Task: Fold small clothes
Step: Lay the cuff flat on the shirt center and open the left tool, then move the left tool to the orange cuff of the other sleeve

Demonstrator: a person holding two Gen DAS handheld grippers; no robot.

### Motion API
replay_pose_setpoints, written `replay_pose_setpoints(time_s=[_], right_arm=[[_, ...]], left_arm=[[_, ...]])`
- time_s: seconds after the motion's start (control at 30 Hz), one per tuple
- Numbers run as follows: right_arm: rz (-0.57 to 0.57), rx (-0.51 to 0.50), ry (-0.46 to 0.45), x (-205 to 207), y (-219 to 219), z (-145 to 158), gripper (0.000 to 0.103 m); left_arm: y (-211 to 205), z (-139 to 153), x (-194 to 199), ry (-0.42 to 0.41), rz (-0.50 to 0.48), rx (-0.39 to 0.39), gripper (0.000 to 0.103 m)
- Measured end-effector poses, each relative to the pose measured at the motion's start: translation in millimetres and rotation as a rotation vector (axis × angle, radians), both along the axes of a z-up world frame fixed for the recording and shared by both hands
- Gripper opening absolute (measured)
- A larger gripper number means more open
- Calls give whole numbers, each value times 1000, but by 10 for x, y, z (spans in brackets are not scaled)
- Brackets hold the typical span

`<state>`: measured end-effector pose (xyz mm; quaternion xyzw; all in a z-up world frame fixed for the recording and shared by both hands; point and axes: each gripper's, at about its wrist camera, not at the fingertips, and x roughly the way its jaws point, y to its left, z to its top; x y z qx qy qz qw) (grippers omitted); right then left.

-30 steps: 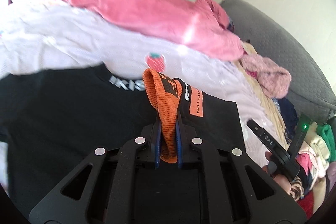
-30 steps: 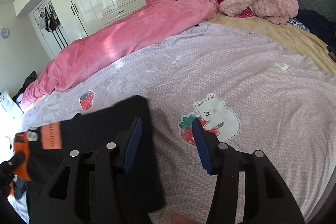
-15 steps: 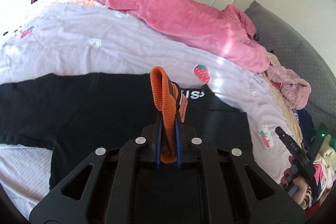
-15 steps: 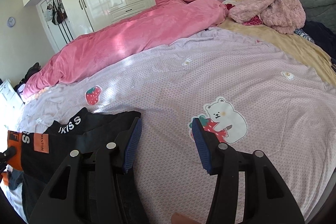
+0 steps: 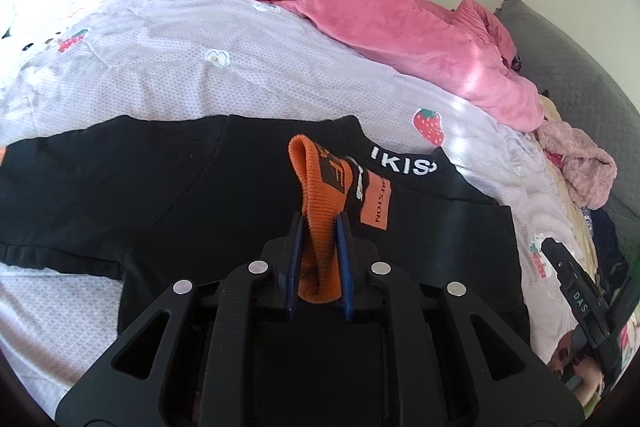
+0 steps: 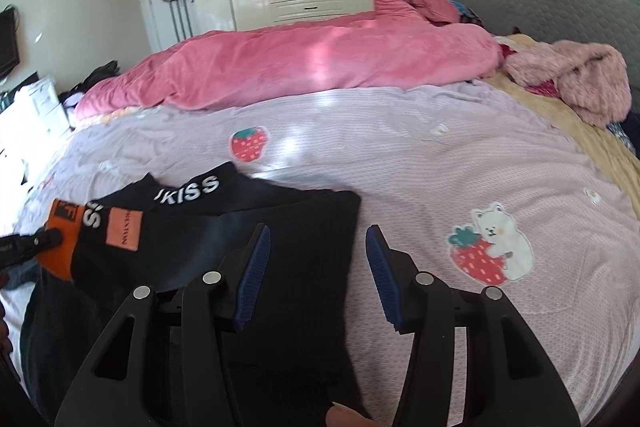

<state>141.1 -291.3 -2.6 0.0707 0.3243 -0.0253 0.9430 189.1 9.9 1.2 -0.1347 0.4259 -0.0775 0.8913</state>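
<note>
Left hand-held gripper (image 5: 318,247), jaws opening, pinches black top's (image 5: 120,187) orange cuff (image 5: 316,187).

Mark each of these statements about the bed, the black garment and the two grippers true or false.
1. The left gripper has an orange ribbed cuff between its blue pads. True; its jaws are opening.
2. The right gripper clamps the black top with white lettering. False; its jaws stand apart with nothing held.
3. The rumpled pink velvety blanket lies along the far side of the bed. True.
4. The black top lies on a green sheet. False; the lilac printed sheet is under it.
</note>
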Motion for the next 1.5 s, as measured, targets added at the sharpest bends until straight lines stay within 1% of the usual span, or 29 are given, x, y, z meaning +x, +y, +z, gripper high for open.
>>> replay_pose_setpoints(time_s=[0.1, 0.17, 0.23, 0.37, 0.43, 0.57, 0.7, 0.77, 0.8, 0.87, 0.93, 1.1, 1.2, 1.3, 1.37, 1.5], right_arm=[[36, -17, -3, -4, 91, 2, 49], [49, -20, 2, -8, 113, -7, 52], [65, -20, 9, -11, 138, -27, 54], [108, -34, 44, 13, 250, -109, 54], [135, -28, 62, 27, 303, -150, 54], [196, -3, 100, 57, 403, -241, 54], [183, -36, 149, 102, 402, -335, 54], [156, -39, 187, 138, 344, -405, 56], [141, -34, 213, 164, 297, -450, 56], [133, 36, 261, 212, 186, -558, 56], [132, 55, 264, 213, 161, -565, 56], [129, 25, 266, 199, 223, -569, 56], [131, 37, 258, 180, 221, -558, 59], [132, 44, 252, 156, 218, -538, 60], [135, 49, 243, 128, 216, -512, 63], [140, 57, 236, 108, 235, -484, 68]], left_arm=[[28, 51, -38, -22, 16, 20, 8], [35, 90, -76, -41, 31, 43, 8], [-29, 96, -90, -47, 12, 67, 8], [-177, -27, -47, -12, -33, 81, 9], [-244, -124, -17, 14, -46, 102, 9], [-302, -367, 28, 85, -55, 152, 12], [-230, -494, 21, 101, -46, 151, 12], [-216, -501, 18, 101, -49, 150, 12], [-208, -504, 17, 100, -52, 150, 12], [-204, -504, 9, 98, -54, 150, 12], [-201, -513, 0, 95, -58, 153, 12], [-205, -503, 6, 95, -61, 148, 12], [-200, -497, -4, 93, -57, 143, 12], [-190, -483, -22, 91, -54, 138, 12], [-186, -467, -34, 90, -55, 138, 12], [-187, -455, -59, 88, -54, 141, 16]])
